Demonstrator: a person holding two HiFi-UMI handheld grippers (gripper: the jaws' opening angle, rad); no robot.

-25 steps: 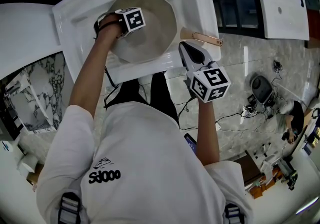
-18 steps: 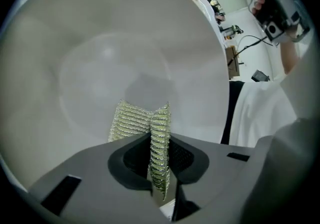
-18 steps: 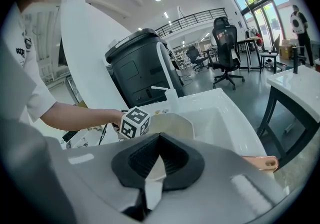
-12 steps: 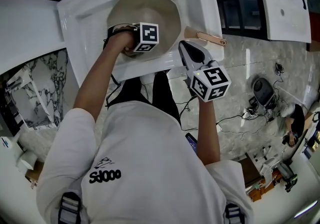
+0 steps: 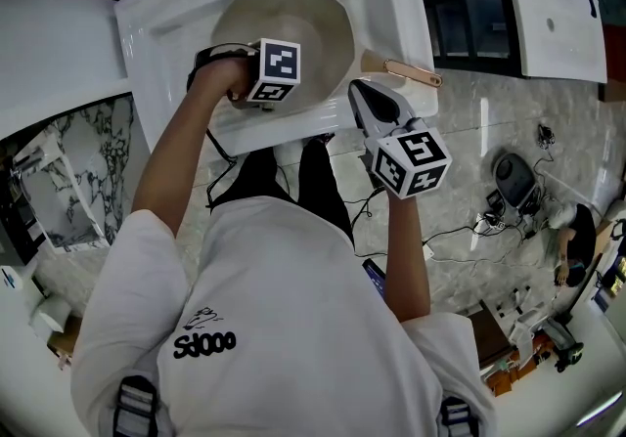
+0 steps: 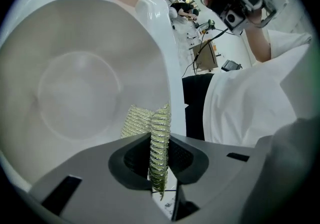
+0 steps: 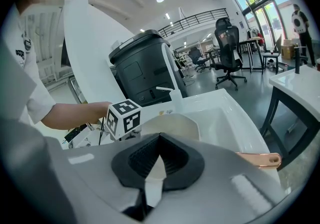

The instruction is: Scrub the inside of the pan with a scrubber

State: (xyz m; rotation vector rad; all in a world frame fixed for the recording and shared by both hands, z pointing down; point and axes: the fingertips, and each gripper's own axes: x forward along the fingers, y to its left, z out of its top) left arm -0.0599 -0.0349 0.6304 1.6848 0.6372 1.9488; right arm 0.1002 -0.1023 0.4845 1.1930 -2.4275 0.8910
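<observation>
The white sink [image 5: 391, 5] holds the pan [image 5: 318, 20], which nearly fills the basin and lies with its copper handle [image 5: 411, 71] out over the sink's right rim. The pan's pale inside looks plain and even in the left gripper view, with no foam, water or dirt that I can make out, so the surface does not show how much of it has been scrubbed.

The right gripper [image 7: 159, 140] hangs over the sink's front edge, just beside the handle but off it. Its jaws are closed on nothing, so the pan is not being steadied.

The left gripper [image 6: 160, 158] reaches down into the pan, jaws clamped on the ribbed, silver-green scrubber [image 6: 137, 123]. The scrubber's free end sits at the pan's near inner wall, low on the slope. I judge the scrubbing is under way, with the flat bottom and far wall left to cover.
</observation>
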